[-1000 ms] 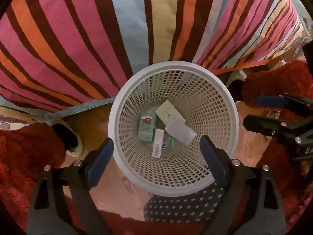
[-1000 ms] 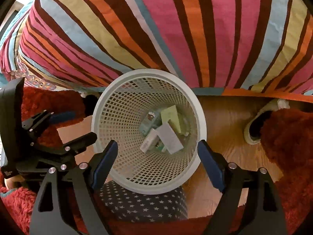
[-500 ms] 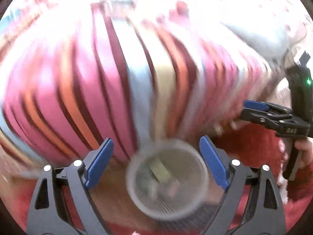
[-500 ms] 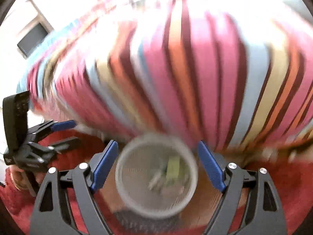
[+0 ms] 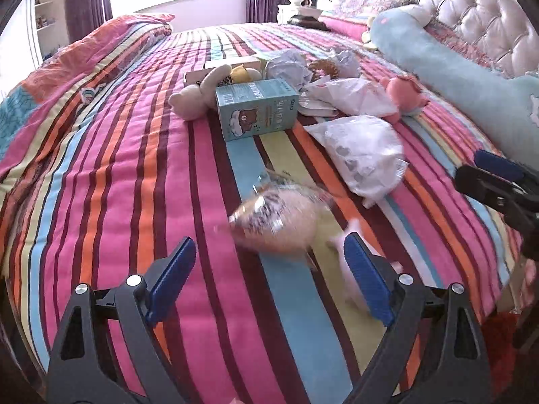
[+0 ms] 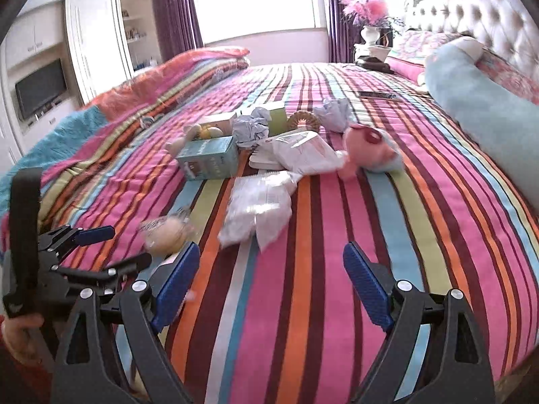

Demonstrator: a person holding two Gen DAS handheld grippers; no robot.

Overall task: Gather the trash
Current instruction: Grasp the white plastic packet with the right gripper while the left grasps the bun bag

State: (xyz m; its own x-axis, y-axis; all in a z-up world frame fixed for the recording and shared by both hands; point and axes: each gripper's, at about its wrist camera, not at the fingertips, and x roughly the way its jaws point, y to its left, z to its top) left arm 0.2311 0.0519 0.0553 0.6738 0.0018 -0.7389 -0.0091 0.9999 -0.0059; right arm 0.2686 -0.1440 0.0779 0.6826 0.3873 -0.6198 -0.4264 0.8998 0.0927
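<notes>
Trash lies on the striped bed (image 5: 101, 175). A wrapped bun in clear plastic (image 5: 279, 215) lies just beyond my open, empty left gripper (image 5: 269, 279); it also shows in the right wrist view (image 6: 168, 232). A white plastic wrapper (image 6: 259, 208) lies ahead of my open, empty right gripper (image 6: 271, 279); it also shows in the left wrist view (image 5: 363, 155). Farther back are a teal carton (image 5: 256, 107), another white bag (image 6: 303, 151) and crumpled paper balls (image 6: 251, 128). The basket is out of view.
Plush toys sit among the trash: a beige one (image 5: 198, 94) and a pink one (image 6: 367, 148). A long light-blue pillow (image 5: 471, 77) lies along the tufted headboard (image 6: 492, 17). A folded quilt (image 6: 175, 74) lies at the far left.
Both grippers have swung up from above the white basket on the floor to face the bed top. The basket has left both views. Both stay open.
</notes>
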